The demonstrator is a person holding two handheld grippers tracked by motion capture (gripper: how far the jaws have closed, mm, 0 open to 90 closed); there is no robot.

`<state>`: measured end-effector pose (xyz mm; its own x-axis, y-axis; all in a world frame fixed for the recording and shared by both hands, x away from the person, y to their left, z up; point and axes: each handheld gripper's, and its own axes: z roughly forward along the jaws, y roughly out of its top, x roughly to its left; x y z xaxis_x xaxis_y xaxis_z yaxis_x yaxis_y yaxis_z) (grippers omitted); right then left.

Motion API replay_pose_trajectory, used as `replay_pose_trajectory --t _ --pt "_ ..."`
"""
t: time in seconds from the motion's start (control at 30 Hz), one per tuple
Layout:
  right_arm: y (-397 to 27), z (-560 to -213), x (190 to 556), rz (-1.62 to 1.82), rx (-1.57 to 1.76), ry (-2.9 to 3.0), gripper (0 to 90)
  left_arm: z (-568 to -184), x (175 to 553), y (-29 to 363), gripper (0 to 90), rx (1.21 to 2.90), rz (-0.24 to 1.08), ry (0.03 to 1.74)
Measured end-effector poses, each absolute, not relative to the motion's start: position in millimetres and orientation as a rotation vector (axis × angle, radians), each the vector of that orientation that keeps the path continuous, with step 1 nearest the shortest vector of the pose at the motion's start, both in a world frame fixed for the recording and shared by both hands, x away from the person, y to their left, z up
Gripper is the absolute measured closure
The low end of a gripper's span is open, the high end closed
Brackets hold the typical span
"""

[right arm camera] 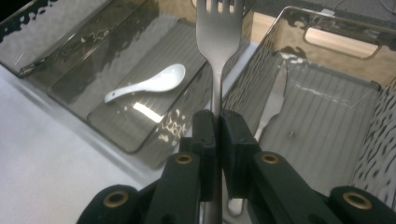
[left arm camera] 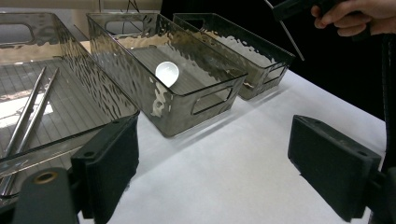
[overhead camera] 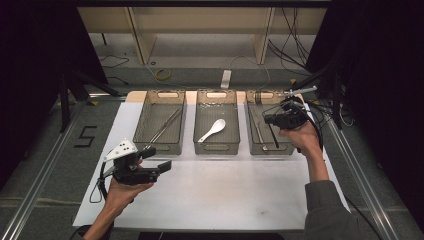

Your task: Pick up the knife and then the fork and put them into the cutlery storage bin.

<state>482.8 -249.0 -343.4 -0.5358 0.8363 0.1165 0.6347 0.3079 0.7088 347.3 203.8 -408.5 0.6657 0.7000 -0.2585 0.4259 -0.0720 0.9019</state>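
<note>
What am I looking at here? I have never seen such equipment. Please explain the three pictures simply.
A person sits at a white table and holds a tool with two black jaws in each hand. The high view looks down from above. The other two pictures come from cameras mounted on the tools. Three clear bins stand in a row: the left bin holds chopsticks, the middle bin a white spoon, the right bin another utensil. The right gripper is shut on a fork above the right bin. The left gripper is open, holding nothing.
</note>
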Motion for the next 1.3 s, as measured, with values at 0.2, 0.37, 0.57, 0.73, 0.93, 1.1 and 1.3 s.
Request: replay_pose_trajectory --t 0.2,0.37,0.57,0.73,0.93,1.1,1.3 --pt "-248 -340 494 1.060 1.359 2.259 85.4 -408 347 204 15.6 1.703 0.289 0.918" --pt "-246 -341 503 1.044 1.388 2.237 85.3 -408 347 204 15.7 1.703 0.291 0.917" --pt "-243 -347 514 1.031 1.427 2.204 85.3 -408 347 204 15.7 1.709 0.293 0.913" --pt "-241 -354 520 1.014 1.454 2.188 85.3 -408 347 204 15.7 1.703 0.292 0.916" --pt "-240 -360 524 0.997 1.467 2.166 85.3 -408 347 204 15.7 1.702 0.292 0.915" --pt "-239 -368 526 0.977 1.472 2.167 85.3 -408 347 204 15.7 1.702 0.293 0.915" --pt "-240 -376 526 0.964 1.488 2.172 85.3 -408 347 204 15.7 1.708 0.294 0.913"
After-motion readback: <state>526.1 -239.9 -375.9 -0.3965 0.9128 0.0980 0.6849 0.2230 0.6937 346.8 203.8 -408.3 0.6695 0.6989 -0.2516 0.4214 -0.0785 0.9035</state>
